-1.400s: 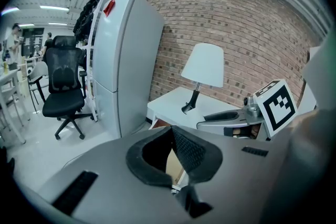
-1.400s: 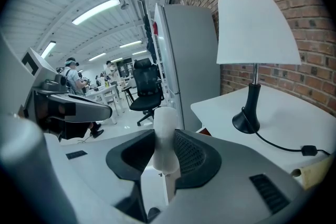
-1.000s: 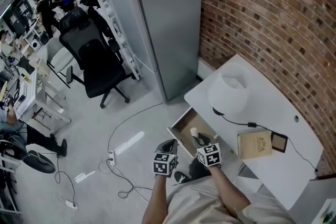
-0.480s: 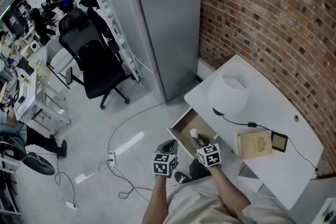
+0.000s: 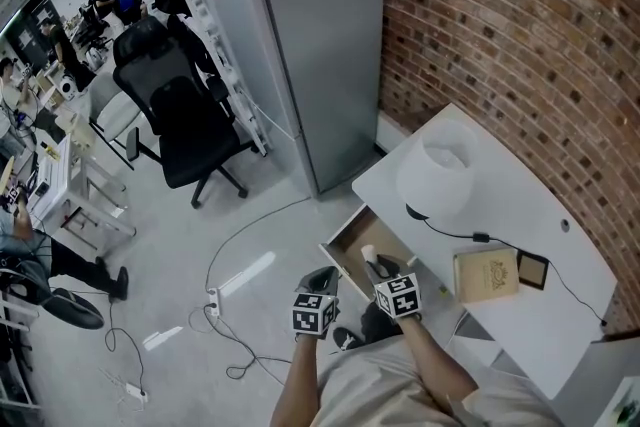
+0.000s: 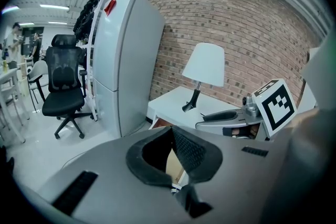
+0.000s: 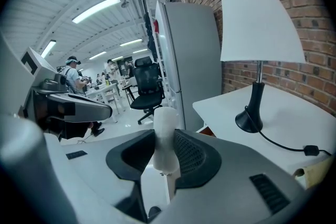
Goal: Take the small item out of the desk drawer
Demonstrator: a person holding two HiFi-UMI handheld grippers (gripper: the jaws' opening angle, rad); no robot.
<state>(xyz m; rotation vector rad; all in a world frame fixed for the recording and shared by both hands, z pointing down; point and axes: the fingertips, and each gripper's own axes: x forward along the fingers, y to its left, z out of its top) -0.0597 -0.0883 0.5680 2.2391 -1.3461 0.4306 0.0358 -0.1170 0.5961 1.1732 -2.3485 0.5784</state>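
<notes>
open office, grey floor (image 5: pixel 250 235), brick wall behind a white desk (image 5: pixel 500 180). chair (image 5: pixel 180 120) and fridge (image 5: pixel 310 45) sit well left of the grippers. left gripper (image 5: pixel 322 273) has its jaws closed together and empty, just left of the open drawer (image 5: pixel 342 245). nothing has shifted in the last second. right gripper (image 5: pixel 380 267) is part open, clamped on the white item (image 7: pixel 165 136), over the drawer, so removal looks nearly done. lamp (image 5: pixel 435 175) and box (image 5: pixel 485 275) are to its right, and nothing blocks the lift.

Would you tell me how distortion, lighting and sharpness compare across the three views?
Head view: sharp and evenly lit, but the lens bows the brick wall and desk. Left gripper view: fisheye, black corners, lamp crisp. Right gripper view: same fisheye; ceiling lights glare, and the small white item looks soft.
</notes>
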